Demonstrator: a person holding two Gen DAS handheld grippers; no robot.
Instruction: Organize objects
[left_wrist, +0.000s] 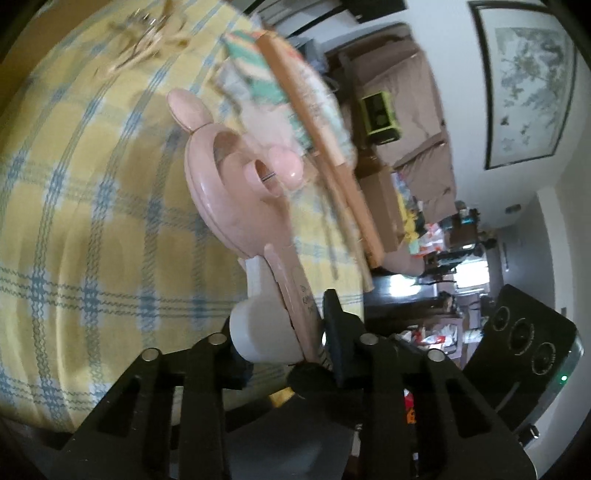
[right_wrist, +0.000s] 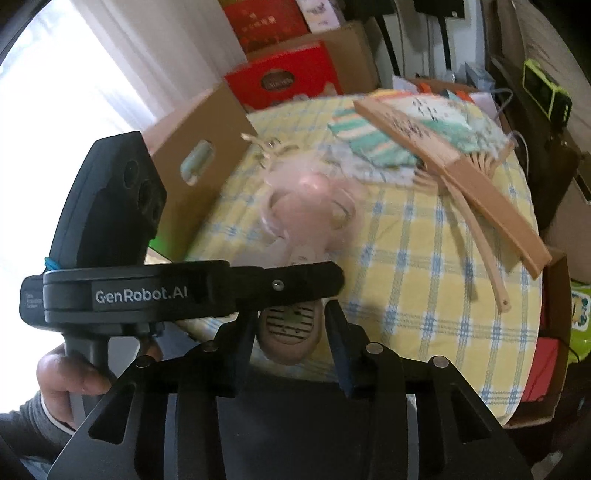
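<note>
A pink hand-held fan (left_wrist: 236, 192) with round bear ears hangs above the table, head away from me. My left gripper (left_wrist: 295, 325) is shut on its thin handle, a white pad on one side and a black finger (left_wrist: 336, 321) on the other. In the right wrist view the left gripper (right_wrist: 314, 282) crosses from the left over the fan (right_wrist: 310, 206). The fan's slotted base (right_wrist: 288, 328) sits between the fingers of my right gripper (right_wrist: 291, 325). A thin gap shows beside the base, so that gripper is open.
A wooden folding fan (right_wrist: 443, 158) lies half spread on the round table's yellow plaid cloth (right_wrist: 424, 288). Small clips (right_wrist: 269, 147) lie at the far edge. A cardboard box (right_wrist: 195, 158) stands left of the table. A person's hand (right_wrist: 70, 373) holds the left gripper.
</note>
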